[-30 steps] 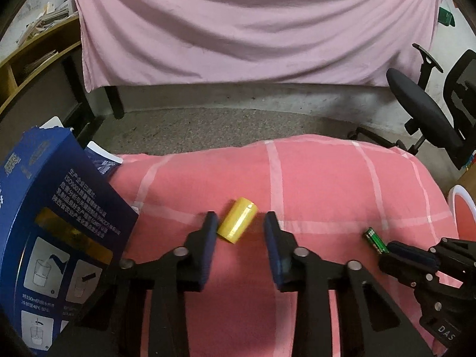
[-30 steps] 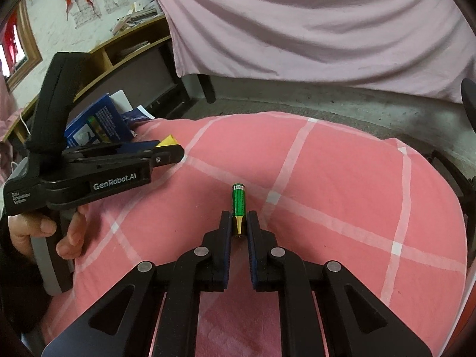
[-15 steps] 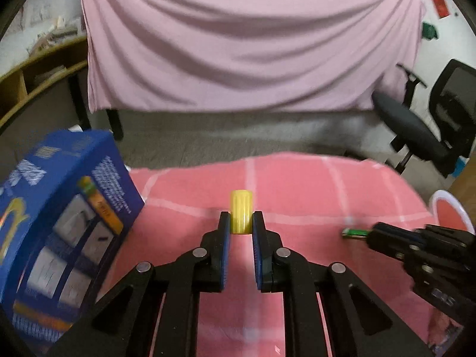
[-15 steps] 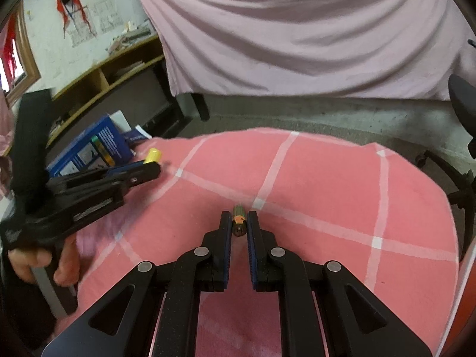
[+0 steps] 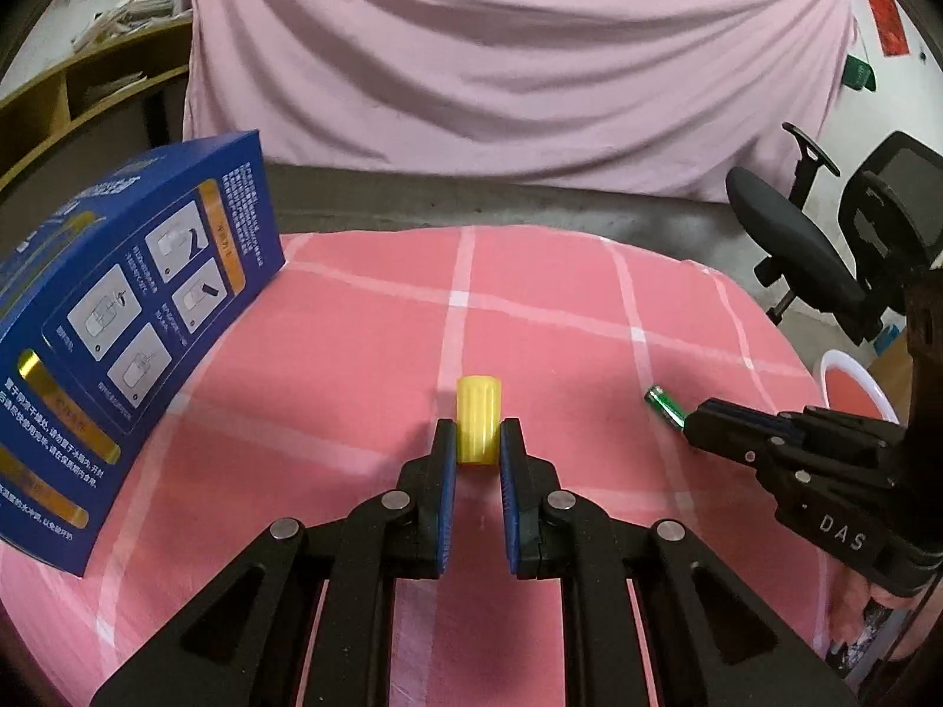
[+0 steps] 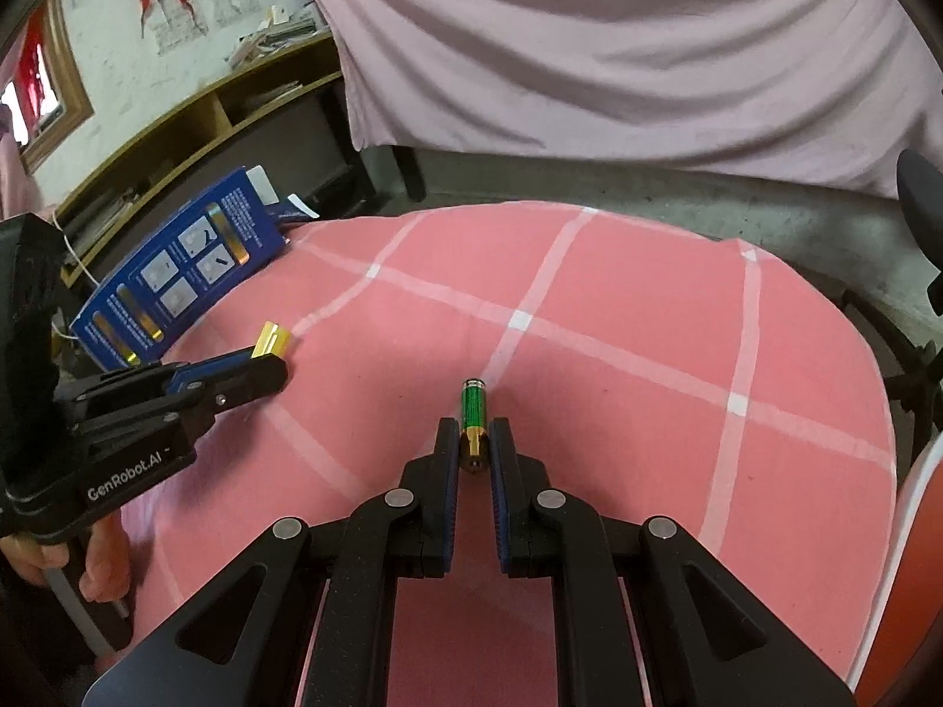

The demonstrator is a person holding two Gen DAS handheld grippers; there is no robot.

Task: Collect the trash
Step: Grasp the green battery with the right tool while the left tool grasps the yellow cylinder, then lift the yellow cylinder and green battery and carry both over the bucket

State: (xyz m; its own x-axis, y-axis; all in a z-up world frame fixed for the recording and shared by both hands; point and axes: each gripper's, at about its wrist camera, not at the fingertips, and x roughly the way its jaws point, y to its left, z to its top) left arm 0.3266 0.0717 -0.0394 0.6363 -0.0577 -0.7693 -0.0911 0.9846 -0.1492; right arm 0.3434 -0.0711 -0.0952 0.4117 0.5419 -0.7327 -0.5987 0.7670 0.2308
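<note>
My left gripper (image 5: pixel 477 442) is shut on a yellow ribbed cap (image 5: pixel 478 419), held just above the pink checked tablecloth (image 5: pixel 353 353). My right gripper (image 6: pixel 473 442) is shut on the gold end of a green battery (image 6: pixel 474 412), which sticks out forward over the cloth. In the left wrist view the battery (image 5: pixel 665 405) and the right gripper (image 5: pixel 695 427) show at the right. In the right wrist view the cap (image 6: pixel 273 340) and the left gripper (image 6: pixel 268 362) show at the left.
A blue printed box (image 5: pixel 118 324) lies on the table's left side. A black office chair (image 5: pixel 825 253) stands at the right. A white-rimmed red bin (image 5: pixel 854 389) sits beyond the table's right edge. A pink sheet (image 5: pixel 501 59) hangs behind.
My left gripper has closed on the yellow cap and lifted it. My right gripper, shut on the battery, has risen slightly off the cloth. Both views have shifted higher.
</note>
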